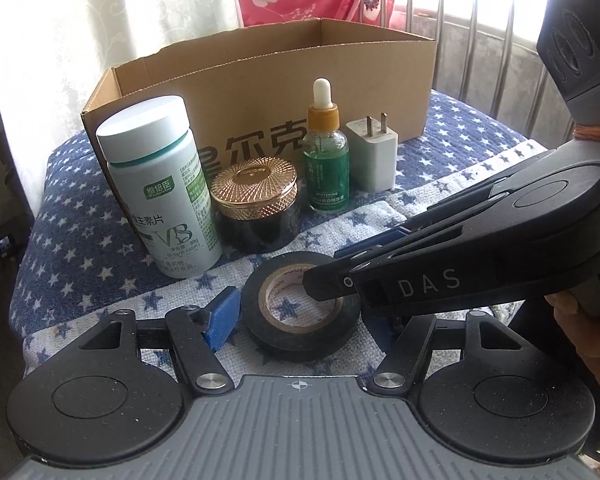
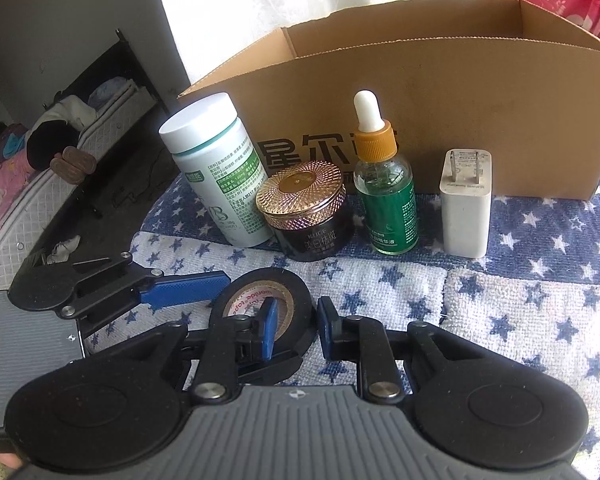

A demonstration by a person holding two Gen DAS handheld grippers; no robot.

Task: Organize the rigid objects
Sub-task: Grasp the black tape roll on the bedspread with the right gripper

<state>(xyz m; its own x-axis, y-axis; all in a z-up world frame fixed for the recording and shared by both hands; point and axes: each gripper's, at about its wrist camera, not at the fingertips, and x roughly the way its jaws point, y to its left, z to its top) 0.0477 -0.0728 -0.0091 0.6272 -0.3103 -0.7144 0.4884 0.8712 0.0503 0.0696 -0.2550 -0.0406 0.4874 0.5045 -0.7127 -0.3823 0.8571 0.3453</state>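
**Figure: Pick-up of the tape roll, first item for the box**

Cardboard box (image 1: 260,92), open-topped, at the back of the star-patterned cloth (image 2: 500,300); four upright items just before it, not yet packed. Step in hand, as judged: grasping the tape roll (image 1: 300,312), which lies flat near the front edge; black, with a brown printed core. Right gripper (image 2: 296,330) released, one finger inside the core, one outside; next it must clench on the wall, then lift. Left gripper (image 1: 300,320) released, straddling the roll.
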